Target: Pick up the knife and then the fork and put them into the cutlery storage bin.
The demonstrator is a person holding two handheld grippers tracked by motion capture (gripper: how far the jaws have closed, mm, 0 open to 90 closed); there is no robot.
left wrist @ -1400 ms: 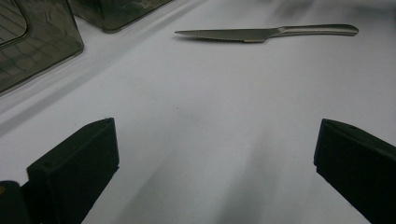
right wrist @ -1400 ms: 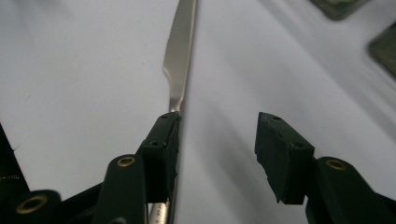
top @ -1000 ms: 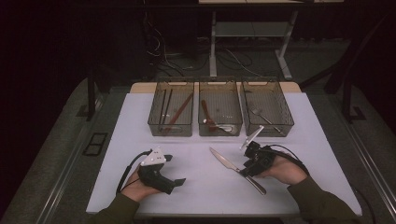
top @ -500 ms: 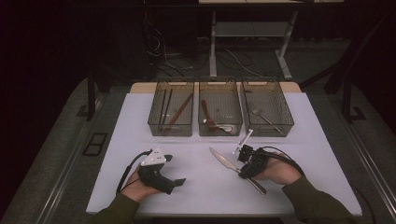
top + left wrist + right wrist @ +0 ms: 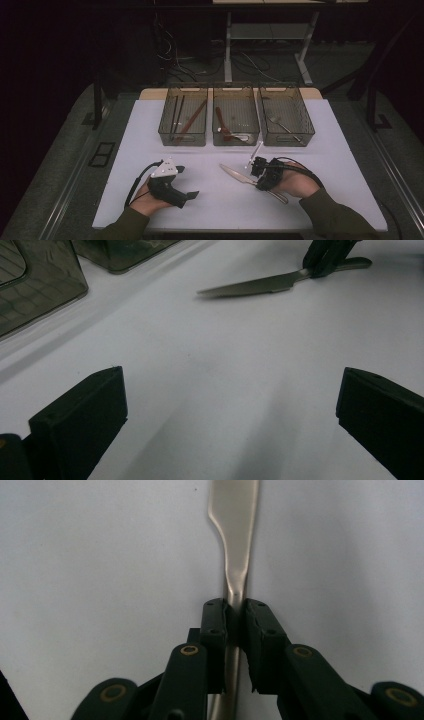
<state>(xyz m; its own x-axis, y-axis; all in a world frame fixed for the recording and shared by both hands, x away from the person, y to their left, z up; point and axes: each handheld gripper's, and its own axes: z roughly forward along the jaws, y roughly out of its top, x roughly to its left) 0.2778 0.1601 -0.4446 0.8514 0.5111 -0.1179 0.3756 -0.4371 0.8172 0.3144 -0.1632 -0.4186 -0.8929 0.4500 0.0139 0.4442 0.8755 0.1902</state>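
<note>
- The knife (image 5: pixel 245 176) lay flat on the white worktop (image 5: pixel 215 200), right of the middle and nearer the front edge, its blade pointing toward the left side.
- The right tool (image 5: pixel 262 172) had its jaws on either side of the knife's narrow neck, where blade met handle; they had just been closing, and in the right gripper view the pads (image 5: pixel 216 622) pressed on the metal (image 5: pixel 235 540).
- The left tool (image 5: pixel 180 182) rested near the front-left part of the worktop, well apart from the knife, its jaws wide apart with nothing between them.
- Three clear bins (image 5: pixel 236 136) stood in a row along the back edge, holding other utensils.
</note>
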